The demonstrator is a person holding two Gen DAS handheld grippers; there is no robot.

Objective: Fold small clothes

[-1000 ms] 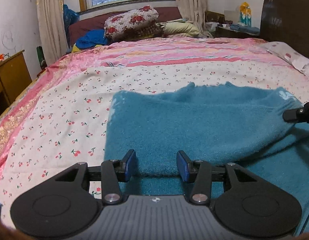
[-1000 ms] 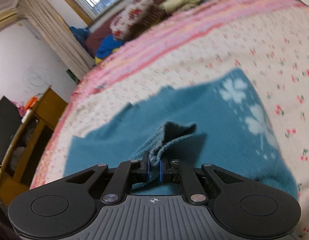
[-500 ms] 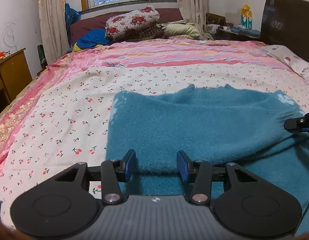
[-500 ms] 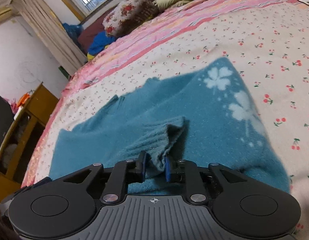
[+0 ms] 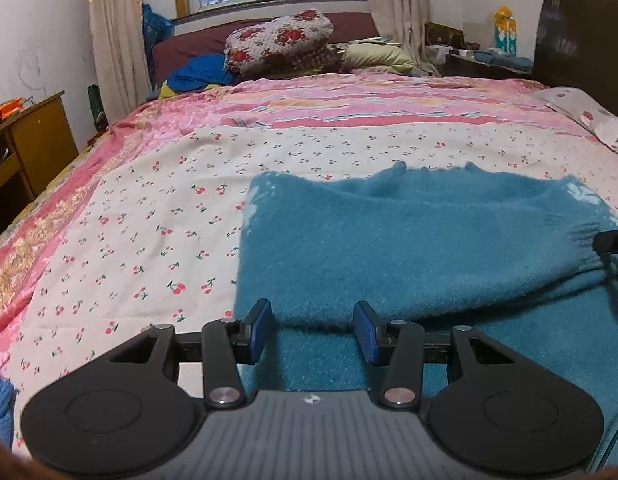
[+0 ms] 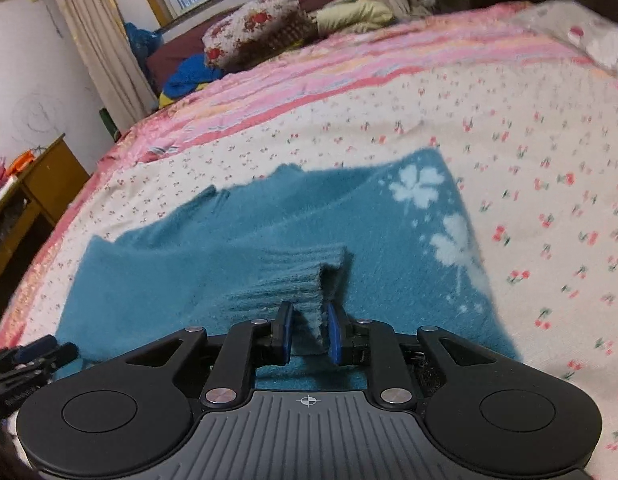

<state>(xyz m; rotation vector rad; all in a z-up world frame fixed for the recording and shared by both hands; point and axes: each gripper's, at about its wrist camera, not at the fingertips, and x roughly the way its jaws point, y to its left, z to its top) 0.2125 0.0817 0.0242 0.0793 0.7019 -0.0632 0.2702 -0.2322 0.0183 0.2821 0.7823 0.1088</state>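
Left wrist view: teal sweater (image 5: 409, 240) lies on the bed (image 5: 149, 208), w/ a sleeve folded across the body toward the right edge. Left gripper (image 5: 312, 330) has its jaws wide apart, nothing btwn them, hovering just over the sweater's near-left part, by the sleeve's fold line. At the frame's right edge, a bit of the right gripper (image 5: 611, 240) sits at the ribbed cuff (image 5: 581, 236).

Right wrist view: right gripper (image 6: 308, 330) jaws part-way apart w/ the cuff (image 6: 305, 280) btwn them; fabric close to both pads, can't tell if it's pinched or loose. White flower print (image 6: 417, 186) toward the sweater's far-right corner. Left gripper (image 6: 29, 356) visible at the sweater's near-left corner. Floral pillow (image 6: 253, 28) at the bed's far edge, wooden desk (image 6: 33, 184) off its left side.
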